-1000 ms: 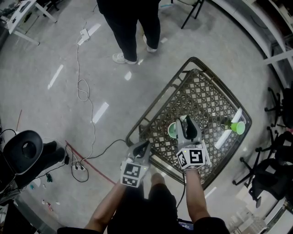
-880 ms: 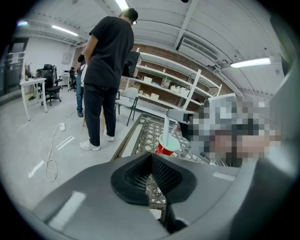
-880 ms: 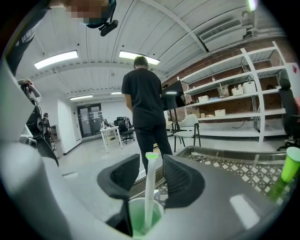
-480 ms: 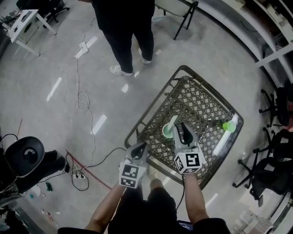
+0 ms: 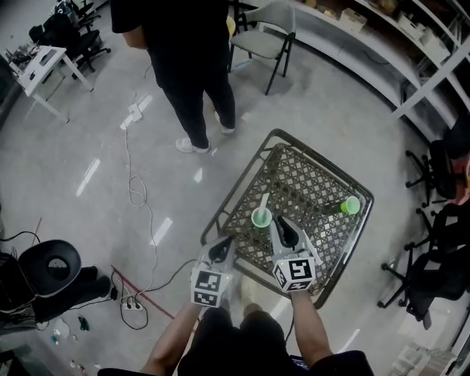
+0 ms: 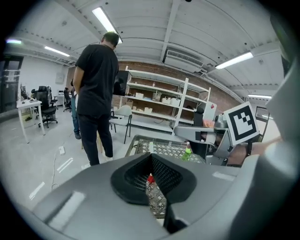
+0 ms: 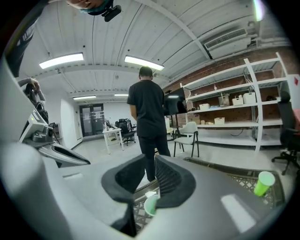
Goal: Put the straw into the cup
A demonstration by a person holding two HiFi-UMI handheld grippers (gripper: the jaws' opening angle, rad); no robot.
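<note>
Both forearms (image 5: 307,327) run off the bottom edge of the head view. The left hand-held gripper (image 5: 224,246) hangs at the near corner of the lattice desk (image 5: 308,176). Its jaws are clenched tip to tip on nothing. Through the slit below the tips its own view shows only lattice and a red speck too small to name.

The right hand-held gripper (image 5: 281,228) is over the desk. Its jaws have just been closing, but a narrow gap remains and nothing sits in it, so it is released. Just ahead of its tips stands the green cup (image 5: 261,218), upright, with the white straw (image 5: 264,201) in it and leaning away. In the right gripper view one jaw hides most of the cup, leaving a rim and a scrap of straw.

A second green cup (image 5: 351,205) is near the desk's far right edge; how it rests is unclear. Beyond stands a person (image 5: 183,66), head cut off, beside a chair (image 5: 272,22) and shelves (image 5: 382,44).
</note>
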